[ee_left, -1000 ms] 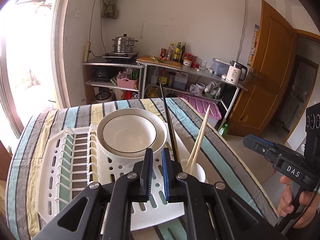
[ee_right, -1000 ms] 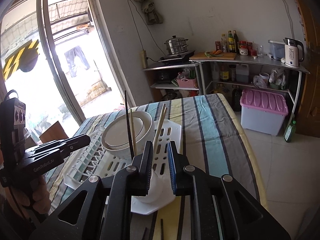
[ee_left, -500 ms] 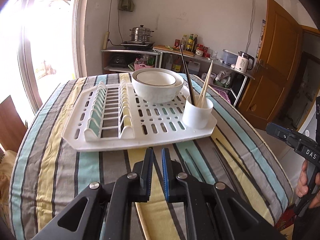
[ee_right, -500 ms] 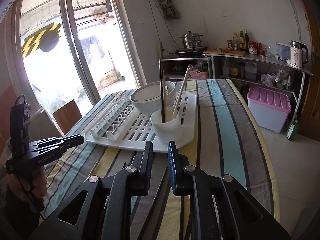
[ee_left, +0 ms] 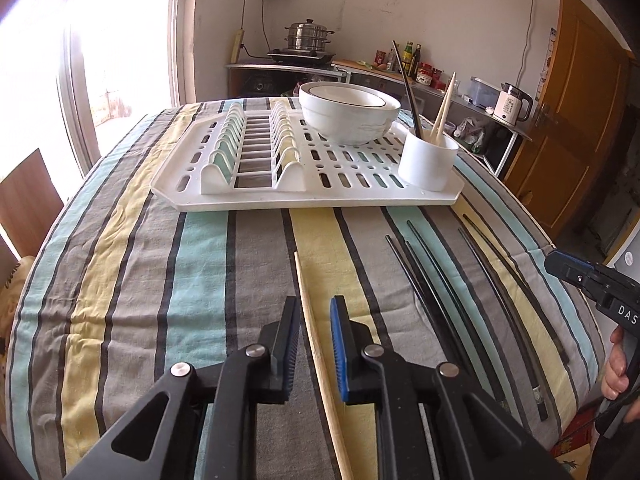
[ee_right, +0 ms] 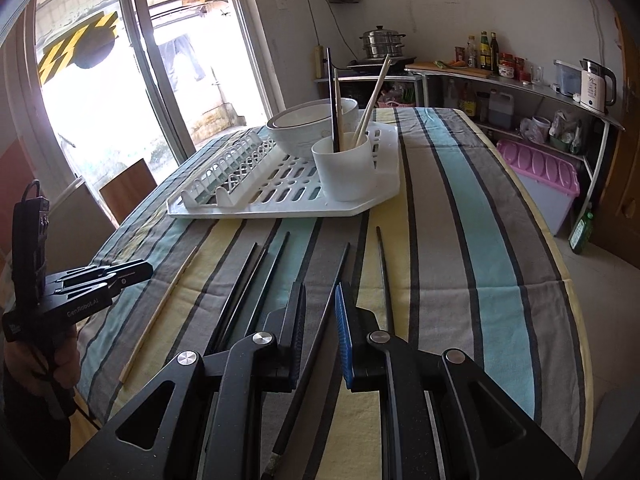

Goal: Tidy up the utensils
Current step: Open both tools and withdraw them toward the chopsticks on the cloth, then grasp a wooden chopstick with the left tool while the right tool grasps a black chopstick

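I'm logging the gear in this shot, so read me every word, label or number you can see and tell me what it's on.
"DAS", cut off at the frame edge: on the right gripper.
"GenRobot.AI": on the left gripper.
"55" or so, blurred: display of the white kettle.
Bottle labels and the wall calendar: too small to read.

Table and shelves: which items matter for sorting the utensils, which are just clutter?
Job:
- wooden chopstick on the cloth, between the left tongs
- black chopsticks on the cloth, one between the right tongs
- cup already holding chopsticks
- rack

Clutter:
- bowls
- steamer
- kettle
- bottles
- pink bin
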A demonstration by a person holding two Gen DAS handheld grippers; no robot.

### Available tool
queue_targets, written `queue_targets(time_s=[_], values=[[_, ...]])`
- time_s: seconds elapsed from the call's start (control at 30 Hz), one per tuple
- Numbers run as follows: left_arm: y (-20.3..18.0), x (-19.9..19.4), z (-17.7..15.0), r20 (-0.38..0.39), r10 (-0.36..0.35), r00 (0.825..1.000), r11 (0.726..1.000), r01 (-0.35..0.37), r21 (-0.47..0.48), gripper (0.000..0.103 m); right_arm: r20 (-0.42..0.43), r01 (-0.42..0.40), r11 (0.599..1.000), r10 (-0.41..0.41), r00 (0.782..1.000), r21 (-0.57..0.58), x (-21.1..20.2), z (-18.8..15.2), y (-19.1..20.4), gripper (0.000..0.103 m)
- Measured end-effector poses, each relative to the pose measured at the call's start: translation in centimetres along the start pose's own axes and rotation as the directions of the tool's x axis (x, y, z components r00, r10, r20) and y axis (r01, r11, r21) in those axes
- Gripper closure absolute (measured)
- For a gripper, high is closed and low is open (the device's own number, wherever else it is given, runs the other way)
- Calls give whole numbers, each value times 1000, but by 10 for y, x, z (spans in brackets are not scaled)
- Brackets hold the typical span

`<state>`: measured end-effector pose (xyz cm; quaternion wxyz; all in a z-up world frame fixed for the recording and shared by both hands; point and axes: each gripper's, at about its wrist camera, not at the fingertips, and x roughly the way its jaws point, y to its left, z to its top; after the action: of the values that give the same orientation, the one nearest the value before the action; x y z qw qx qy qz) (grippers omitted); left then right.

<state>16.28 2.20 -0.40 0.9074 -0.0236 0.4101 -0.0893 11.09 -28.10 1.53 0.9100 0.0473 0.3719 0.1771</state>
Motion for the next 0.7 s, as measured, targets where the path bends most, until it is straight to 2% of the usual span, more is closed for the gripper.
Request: queue_targets(time_s=[0.07, 0.47, 0.7], values=[[1, 7, 2, -15, 3, 1000, 1000, -3, -4, 81, -22, 8, 1000, -8, 1000, 4, 7, 0, 1, 87], [5, 47, 17, -110, 60, 992, 998, -60, -2, 81, -141, 76, 997, -79, 987, -26, 58, 10, 6, 87], [2, 56, 23, -122, 82, 989, 997, -82, 6, 81, -177, 110, 993, -116, 977, -42, 78, 17, 5, 87]])
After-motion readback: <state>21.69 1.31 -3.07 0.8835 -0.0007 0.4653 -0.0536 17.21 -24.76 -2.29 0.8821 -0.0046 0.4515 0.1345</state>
